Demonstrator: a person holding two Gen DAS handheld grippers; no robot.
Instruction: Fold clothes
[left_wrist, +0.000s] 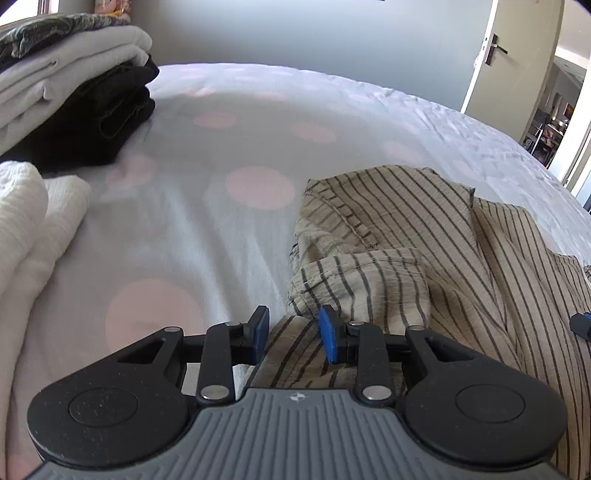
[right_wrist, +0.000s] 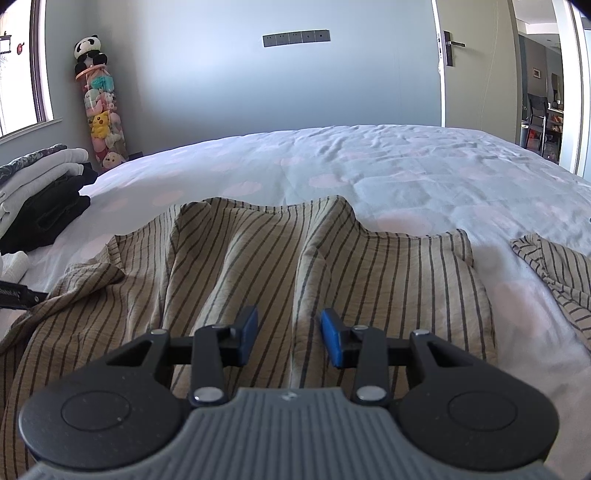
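A beige garment with dark stripes (right_wrist: 258, 258) lies rumpled on the bed; in the left wrist view (left_wrist: 406, 229) it fills the right half, with a folded sleeve or hem near the fingers. My left gripper (left_wrist: 294, 334) is open, its blue pads on either side of the garment's left edge, gripping nothing. My right gripper (right_wrist: 289, 336) is open and hovers low over the middle of the garment, a raised fold between its pads. The right gripper's tip (left_wrist: 581, 325) shows at the left view's right edge.
The bed has a white sheet with pink dots (left_wrist: 221, 184). A stack of folded grey and black clothes (left_wrist: 74, 96) sits at the far left, white knit fabric (left_wrist: 33, 221) nearer. Another striped piece (right_wrist: 554, 273) lies right. An open door (right_wrist: 480, 74) stands beyond the bed.
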